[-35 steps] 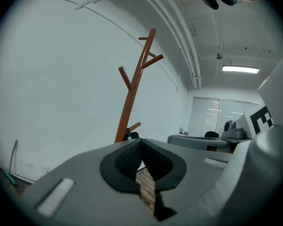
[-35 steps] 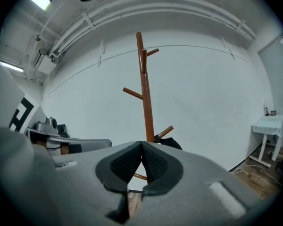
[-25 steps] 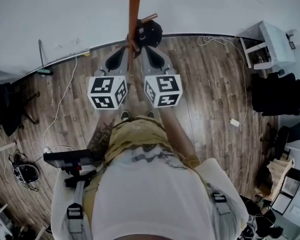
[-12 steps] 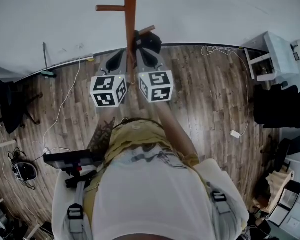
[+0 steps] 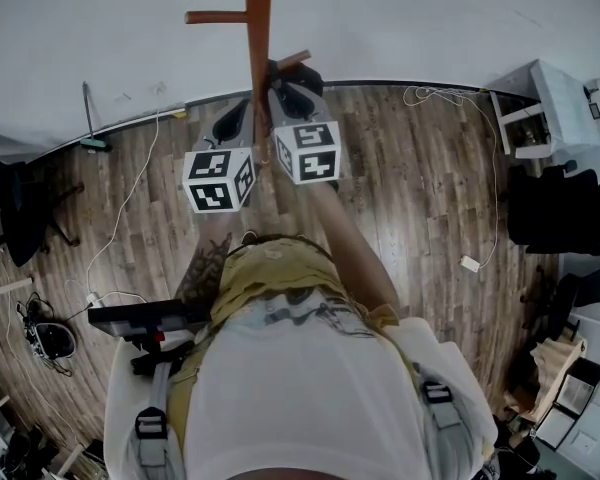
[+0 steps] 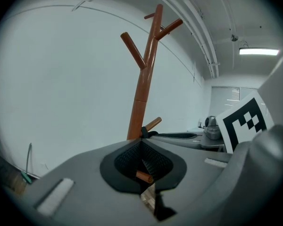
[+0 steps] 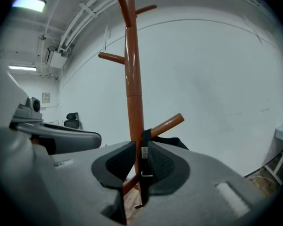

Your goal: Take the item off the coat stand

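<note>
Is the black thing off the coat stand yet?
Not yet. Done: both grippers are up at the coat stand. In hand: the right gripper has its jaws opening, with the strap of the black item between them, not pinched. The left gripper is shut and holds nothing. Left to do: the strap hangs over the lower peg, so it must be gripped and lifted off.

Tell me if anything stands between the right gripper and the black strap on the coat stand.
Nothing visible does. The black strap hangs between the right gripper's opening jaws, and the coat stand rises just behind it.
</note>
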`<state>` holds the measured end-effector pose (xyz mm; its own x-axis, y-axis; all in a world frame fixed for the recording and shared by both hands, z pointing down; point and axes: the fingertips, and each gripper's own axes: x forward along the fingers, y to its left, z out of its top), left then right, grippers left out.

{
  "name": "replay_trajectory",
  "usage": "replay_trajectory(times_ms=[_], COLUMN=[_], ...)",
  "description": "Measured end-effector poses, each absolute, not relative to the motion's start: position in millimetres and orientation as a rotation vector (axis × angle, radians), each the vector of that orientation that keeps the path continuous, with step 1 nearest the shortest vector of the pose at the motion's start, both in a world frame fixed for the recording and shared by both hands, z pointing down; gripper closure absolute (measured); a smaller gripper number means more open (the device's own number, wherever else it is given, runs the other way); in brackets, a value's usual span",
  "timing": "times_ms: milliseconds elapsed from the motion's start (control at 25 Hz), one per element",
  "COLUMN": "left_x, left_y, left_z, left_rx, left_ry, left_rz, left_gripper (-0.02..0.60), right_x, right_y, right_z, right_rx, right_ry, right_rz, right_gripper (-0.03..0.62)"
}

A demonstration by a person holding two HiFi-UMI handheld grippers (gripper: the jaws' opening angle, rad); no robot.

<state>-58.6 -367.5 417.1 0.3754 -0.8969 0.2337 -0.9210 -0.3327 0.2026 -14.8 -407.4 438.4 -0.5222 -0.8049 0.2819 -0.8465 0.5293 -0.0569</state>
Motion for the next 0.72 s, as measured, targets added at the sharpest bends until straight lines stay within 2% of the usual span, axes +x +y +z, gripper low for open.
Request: replay_trajectory(times_ms=[360, 720], left_x=[-58.4, -65.9], left_y=[-368.4, -370.2], left_z=[418.3, 420.9], left_rx=[2.33, 2.314], left_ry=[-1.596, -1.611], left_rz=[0.122, 0.122], left_gripper=[0.58, 0.58], right_x=[-15.8, -10.3], right_y=[-424.8, -428.8], right_z=[451.8, 453.4], right_rx=[1.339, 1.369], right_ry=[-2.473, -2.457], right_rz=[0.247, 0.261], right_gripper=[0.476, 0.507])
